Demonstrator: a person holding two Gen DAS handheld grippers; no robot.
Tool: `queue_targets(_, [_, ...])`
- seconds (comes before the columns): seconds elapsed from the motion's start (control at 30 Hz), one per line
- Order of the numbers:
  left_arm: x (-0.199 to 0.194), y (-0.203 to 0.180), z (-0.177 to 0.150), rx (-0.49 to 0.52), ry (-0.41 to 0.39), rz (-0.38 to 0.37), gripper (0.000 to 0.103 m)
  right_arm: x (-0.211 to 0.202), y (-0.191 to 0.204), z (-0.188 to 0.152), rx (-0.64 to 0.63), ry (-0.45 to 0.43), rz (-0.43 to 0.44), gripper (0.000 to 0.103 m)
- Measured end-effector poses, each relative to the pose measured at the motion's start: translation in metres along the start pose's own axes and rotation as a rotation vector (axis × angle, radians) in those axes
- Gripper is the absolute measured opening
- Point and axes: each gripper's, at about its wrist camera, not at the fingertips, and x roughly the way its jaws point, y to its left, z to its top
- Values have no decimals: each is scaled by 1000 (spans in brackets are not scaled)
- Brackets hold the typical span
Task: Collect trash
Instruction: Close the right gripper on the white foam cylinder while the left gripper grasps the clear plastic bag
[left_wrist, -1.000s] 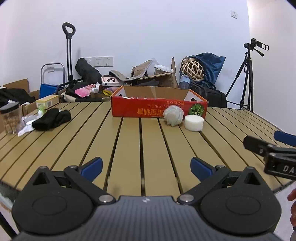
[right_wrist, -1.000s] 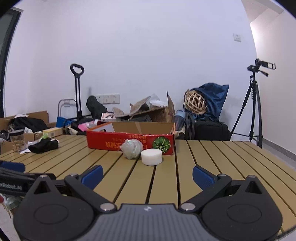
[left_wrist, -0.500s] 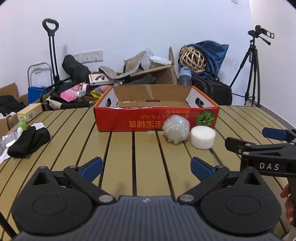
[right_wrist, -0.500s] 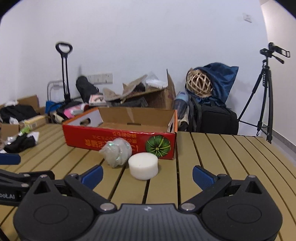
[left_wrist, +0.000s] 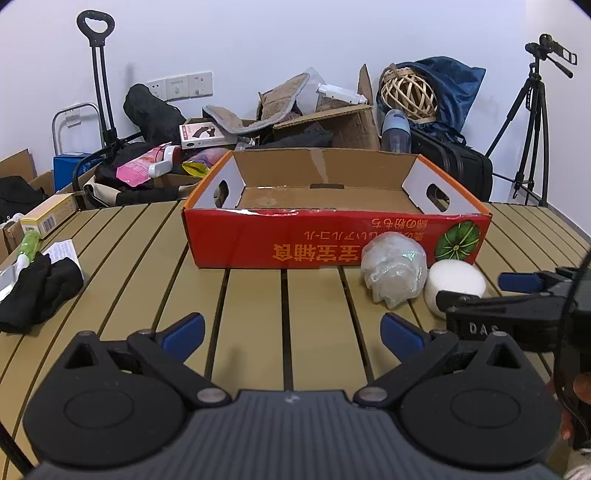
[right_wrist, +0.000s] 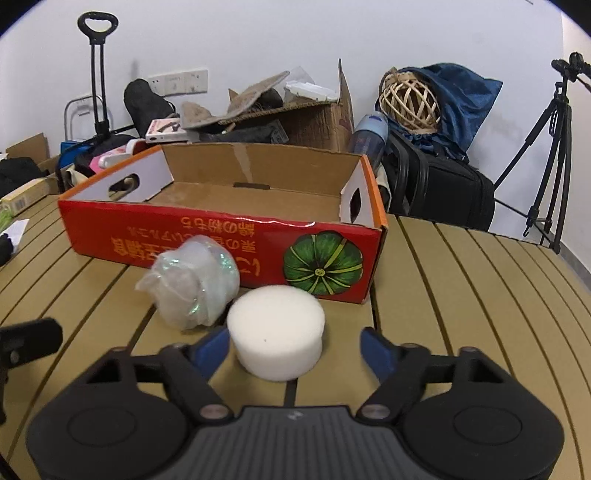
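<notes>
Right gripper (right_wrist: 293, 341): jaws spread wide, holding nothing. Its blue-tipped fingers (right_wrist: 376, 349) flank the white foam disc (right_wrist: 276, 330), which lies flat on the slatted tan table (right_wrist: 461, 295). The left tip appears to touch the disc's side, though the fisheye edge makes contact hard to confirm; the right tip stands clear. The alignment suggests a grasp is being set up on this item.

Left gripper (left_wrist: 291, 328): jaws equally wide, empty, poised above bare slats in front of the red cardboard tray (left_wrist: 280, 240). It faces no item directly and seems to be waiting its turn.

Crumpled clear plastic wad (right_wrist: 192, 282): on the table just beside the disc and against the tray's printed front wall. Both pieces of trash sit outside the tray, near its corner with the green pumpkin picture.

The tray is open-topped and what shows of its floor is bare, so it is the probable collection point. No item collected yet, by this evidence.

Black cloth bundle (left_wrist: 37, 291): well apart, near the table's left edge, beside a paper slip (left_wrist: 62, 251). Whether these count as trash cannot be determined.
</notes>
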Motion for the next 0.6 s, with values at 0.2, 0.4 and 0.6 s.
queue_targets(0.2, [11,-6,3,8,16,-10,103,5,-4,5,23,2,23,50])
queue_targets(0.4, [19,-18,11,0,14,-42,103,-10,-24,7,82,-39,36,44])
queue_targets(0.6, [34,-47,20,14,31,-54,103,-26,-57,3,130,-62,7,42])
